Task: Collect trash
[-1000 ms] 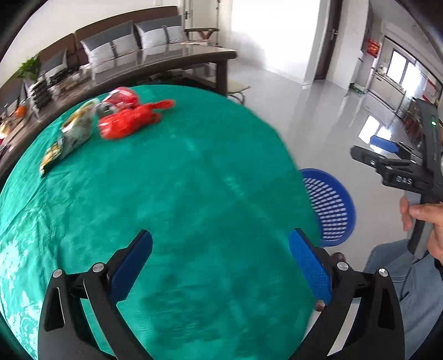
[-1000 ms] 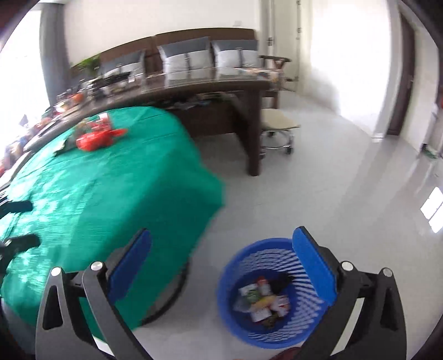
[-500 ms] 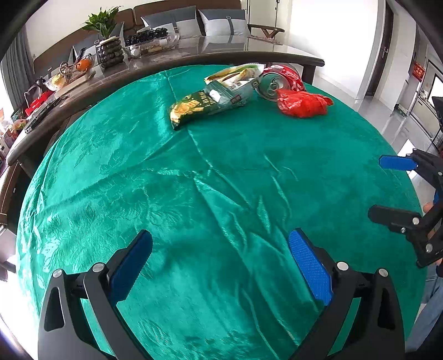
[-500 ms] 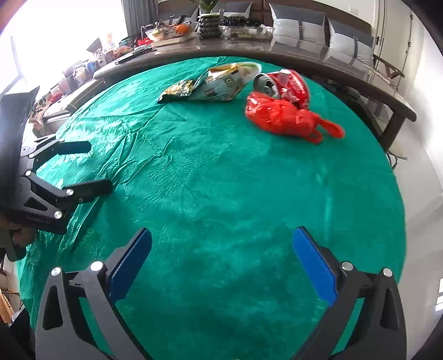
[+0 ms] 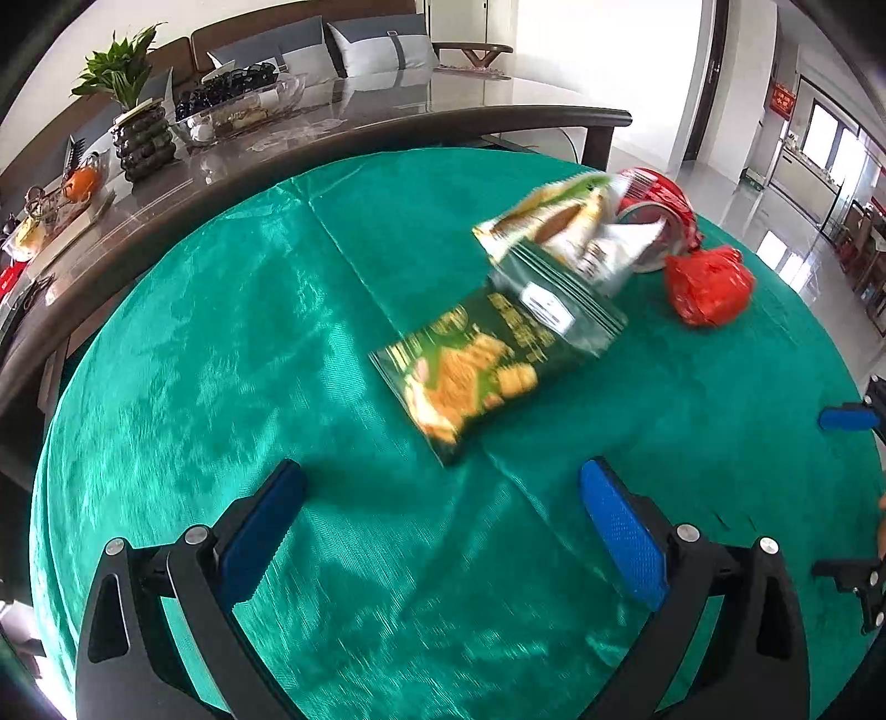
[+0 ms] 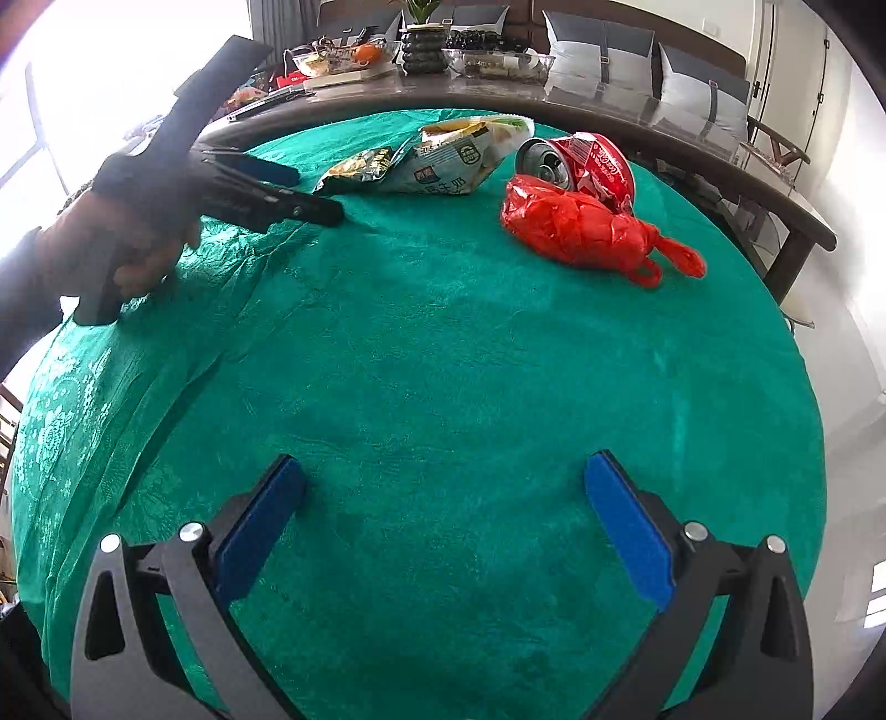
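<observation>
Trash lies at the far side of a round table under a green cloth [image 5: 232, 354] [image 6: 443, 387]. A dark green snack bag [image 5: 487, 365] [image 6: 360, 166] lies nearest my left gripper [image 5: 440, 504], which hangs open just short of it. Behind it are a pale snack bag [image 5: 559, 227] [image 6: 459, 160], a crushed red can [image 5: 659, 210] [image 6: 581, 163] and a knotted red plastic bag [image 5: 706, 285] [image 6: 581, 230]. My right gripper [image 6: 443, 504] is open over bare cloth, well short of the red bag. In the right wrist view the left gripper [image 6: 277, 188] points at the green bag.
A long dark counter [image 5: 343, 127] [image 6: 692, 144] curves behind the table, carrying a potted plant [image 5: 135, 133], bowls of food [image 5: 238, 105] and fruit. A sofa with grey cushions [image 5: 365, 39] stands along the wall. Shiny floor [image 5: 775, 221] opens to the right.
Both grippers swung from the floor and blue basket back to the table and moved in toward the trash. The green snack bag now sits much closer to the left gripper.
</observation>
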Demonstrator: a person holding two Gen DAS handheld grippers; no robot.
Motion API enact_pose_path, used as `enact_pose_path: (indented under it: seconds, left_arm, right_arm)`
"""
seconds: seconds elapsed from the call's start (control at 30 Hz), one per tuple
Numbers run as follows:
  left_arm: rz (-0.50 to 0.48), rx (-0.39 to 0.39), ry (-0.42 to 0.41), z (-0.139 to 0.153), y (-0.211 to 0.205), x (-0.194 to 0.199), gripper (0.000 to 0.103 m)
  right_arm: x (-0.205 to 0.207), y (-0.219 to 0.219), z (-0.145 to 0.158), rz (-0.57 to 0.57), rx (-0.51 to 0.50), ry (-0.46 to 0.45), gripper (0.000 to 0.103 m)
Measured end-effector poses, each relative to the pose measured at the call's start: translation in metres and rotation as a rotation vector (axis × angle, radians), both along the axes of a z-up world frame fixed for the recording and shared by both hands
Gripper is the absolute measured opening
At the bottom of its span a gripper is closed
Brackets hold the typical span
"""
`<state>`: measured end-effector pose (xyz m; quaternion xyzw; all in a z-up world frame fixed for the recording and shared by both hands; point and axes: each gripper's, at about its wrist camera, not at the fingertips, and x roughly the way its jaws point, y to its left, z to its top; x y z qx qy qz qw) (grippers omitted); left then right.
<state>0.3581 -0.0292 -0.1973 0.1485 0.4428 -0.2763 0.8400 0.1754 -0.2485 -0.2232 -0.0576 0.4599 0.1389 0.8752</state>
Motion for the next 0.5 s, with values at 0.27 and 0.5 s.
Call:
enact_pose_path:
  seconds: [0.27,0.5]
  left_arm:
    - [-0.156,0.005,-0.015,-0.001,-0.026,0.039,0.099]
    - [-0.217,-0.030,-0.025,0.004,-0.026,0.024,0.058]
  right_arm:
    - [-0.001,0.000,0.000,0.000,-0.001,0.000,0.098]
    - [-0.001,0.000,0.000,0.000,-0.001,0.000,0.098]
